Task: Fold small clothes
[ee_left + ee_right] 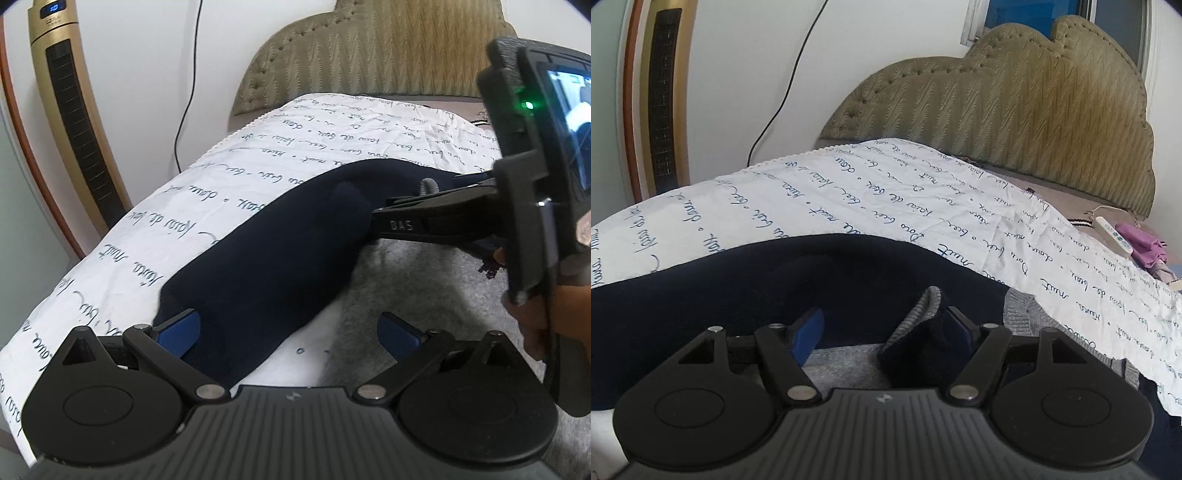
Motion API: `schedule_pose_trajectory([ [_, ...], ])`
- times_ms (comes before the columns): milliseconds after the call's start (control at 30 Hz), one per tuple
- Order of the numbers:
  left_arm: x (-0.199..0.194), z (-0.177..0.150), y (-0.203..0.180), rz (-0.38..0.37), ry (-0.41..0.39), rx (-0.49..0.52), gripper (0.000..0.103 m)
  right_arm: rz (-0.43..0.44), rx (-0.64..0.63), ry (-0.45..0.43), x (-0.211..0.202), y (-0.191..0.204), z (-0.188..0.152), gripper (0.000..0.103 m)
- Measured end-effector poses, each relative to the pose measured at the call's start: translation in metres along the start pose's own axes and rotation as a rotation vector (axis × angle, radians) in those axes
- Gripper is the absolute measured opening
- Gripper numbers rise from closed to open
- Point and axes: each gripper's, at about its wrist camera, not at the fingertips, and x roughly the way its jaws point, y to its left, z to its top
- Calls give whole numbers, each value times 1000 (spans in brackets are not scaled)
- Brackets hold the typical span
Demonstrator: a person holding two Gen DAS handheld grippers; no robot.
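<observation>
We're folding a small navy garment point(266, 240) with a grey ribbed trim point(916, 314), and it's lying in a long band across the bed's white script-printed sheet point(155, 221), running from our left gripper point(291, 332) over to the right gripper point(882, 332).

The left gripper's fingers point(177, 328) are standing wide, with the near end of the navy cloth lying between them and brushing the left-hand finger; nothing is pinched. The right gripper's fingers point(807, 334) are also standing well apart. A folded bit of navy cloth with the ribbed trim is leaning against the right-hand finger, but the other finger is clear of it, so we're reading that as not gripped.

Handling-wise this looks soft, light and floppy, probably a knit. It's going to sag and bunch wherever we aren't supporting it. We're thinking the ribbed edge or a doubled corner is the spot to grab, since it's thicker and less likely to slip out.

Room is decent: open sheet beyond the fingers up to the padded headboard point(1015, 122). The sheet's edge is dropping away past the left fingers, and a remote point(1113, 236) and purple cloth point(1143, 243) are sitting well off beyond the right fingers.
</observation>
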Motion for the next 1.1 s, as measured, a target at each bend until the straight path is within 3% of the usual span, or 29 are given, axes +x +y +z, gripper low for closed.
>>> schedule_pose_trajectory([
  [700, -21, -19, 87, 131, 1, -72, 103, 29, -69, -7, -30, 28, -8, 75],
  [933, -20, -29, 139, 212, 35, -142, 103, 165, -299, -156, -73, 60, -36, 75],
  [1033, -21, -37, 156, 196, 80, -159, 103, 230, -398, -179, -87, 78, -51, 75],
  [1100, -27, -43, 163, 164, 91, -159, 103, 214, -447, -175, -91, 90, -59, 75],
])
